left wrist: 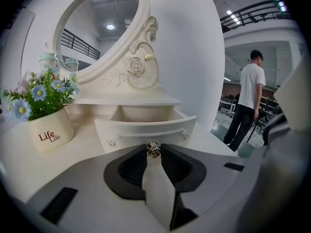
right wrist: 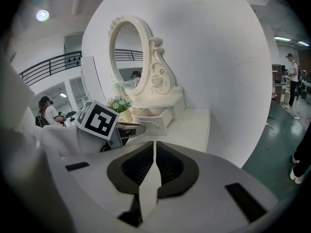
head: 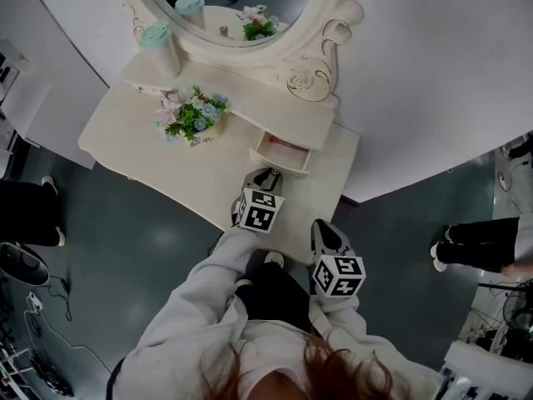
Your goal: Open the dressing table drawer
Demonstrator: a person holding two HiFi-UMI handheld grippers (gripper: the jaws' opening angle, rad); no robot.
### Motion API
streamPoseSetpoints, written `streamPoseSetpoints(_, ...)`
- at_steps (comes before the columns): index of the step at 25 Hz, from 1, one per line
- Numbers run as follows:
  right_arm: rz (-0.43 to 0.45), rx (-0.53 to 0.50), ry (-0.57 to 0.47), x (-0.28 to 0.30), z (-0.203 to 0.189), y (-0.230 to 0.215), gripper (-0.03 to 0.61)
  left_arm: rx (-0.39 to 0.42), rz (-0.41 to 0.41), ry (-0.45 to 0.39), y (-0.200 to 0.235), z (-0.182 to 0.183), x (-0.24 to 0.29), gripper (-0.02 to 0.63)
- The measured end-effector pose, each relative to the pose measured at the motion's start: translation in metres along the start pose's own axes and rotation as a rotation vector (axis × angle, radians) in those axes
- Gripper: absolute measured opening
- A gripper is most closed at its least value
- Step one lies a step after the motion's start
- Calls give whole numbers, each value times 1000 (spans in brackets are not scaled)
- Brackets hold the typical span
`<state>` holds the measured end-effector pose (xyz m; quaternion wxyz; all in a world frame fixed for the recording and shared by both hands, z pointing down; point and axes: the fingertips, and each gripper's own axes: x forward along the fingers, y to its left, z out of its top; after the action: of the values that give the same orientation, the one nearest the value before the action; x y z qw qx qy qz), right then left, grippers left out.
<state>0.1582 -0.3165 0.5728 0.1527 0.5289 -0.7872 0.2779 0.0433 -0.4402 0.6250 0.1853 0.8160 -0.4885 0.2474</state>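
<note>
Our left gripper (left wrist: 153, 146) has its jaws clamped on the knob (left wrist: 153, 150), ready to draw the half-open drawer (left wrist: 146, 128) outward. The right gripper (right wrist: 154, 147) idles, jaws together and empty.

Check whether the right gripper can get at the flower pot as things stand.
Probably not directly: the left gripper, shut on the drawer knob, sits between the right gripper and the flower pot, so a straight reach looks blocked.

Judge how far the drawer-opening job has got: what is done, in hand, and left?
Done: the drawer stands pulled out, its inside showing. In hand: the left gripper pinches its small metal knob. The right gripper is shut and empty. Left: perhaps pull further, then release.
</note>
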Motion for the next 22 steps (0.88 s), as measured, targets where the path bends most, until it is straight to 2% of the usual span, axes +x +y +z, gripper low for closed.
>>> streamPoseSetpoints(17, -19, 1, -23, -17, -5, 13, 41, -7, -21, 23, -5, -5, -14, 104)
streamPoseSetpoints(22, -29, 4, -35, -25, -7, 15, 41, -63, -35, 6, -6, -6, -22, 117)
